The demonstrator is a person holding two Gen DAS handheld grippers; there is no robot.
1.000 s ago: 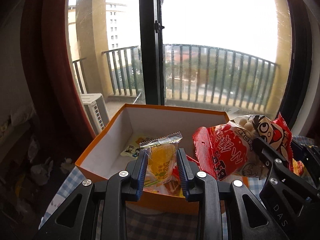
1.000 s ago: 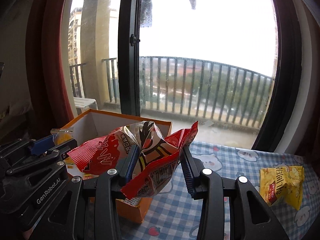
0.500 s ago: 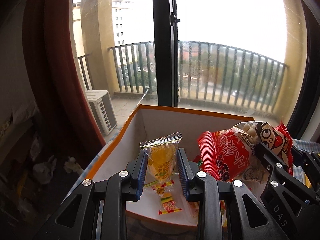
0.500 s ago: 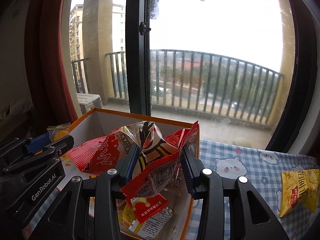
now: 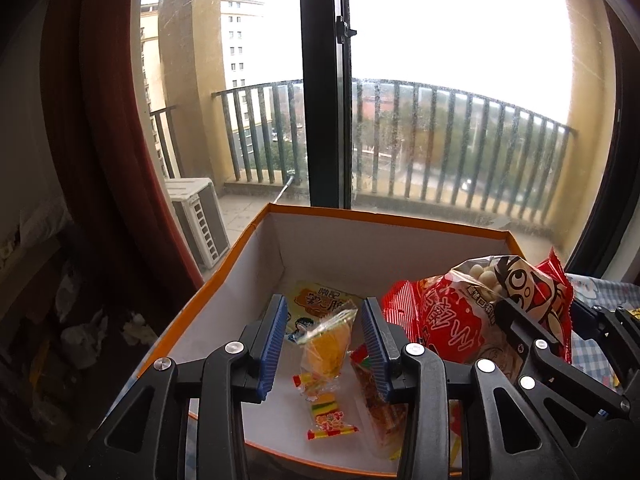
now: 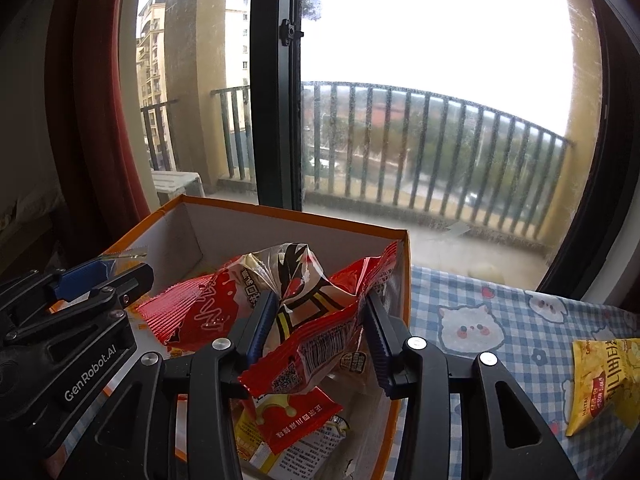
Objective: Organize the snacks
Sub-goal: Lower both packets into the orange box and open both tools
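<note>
"GenRobot.AI" marks the left claw (image 5: 324, 344), its jaws opening around a small clear orange-candy packet (image 5: 325, 346), seemingly loose, over the orange-rimmed white cardboard box (image 5: 384, 222). The right claw (image 6: 316, 332) clamps a crinkled red snack bag (image 6: 308, 320) above that box.

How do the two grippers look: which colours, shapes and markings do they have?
Both are alike. The left gripper and the right gripper have angular black plastic frames with triangular cut-outs and round silver screw heads. Each finger carries a blue ribbed pad. The side of the left gripper bears white lettering, "GenRobot.AI". No cables or sleeves show.
</note>
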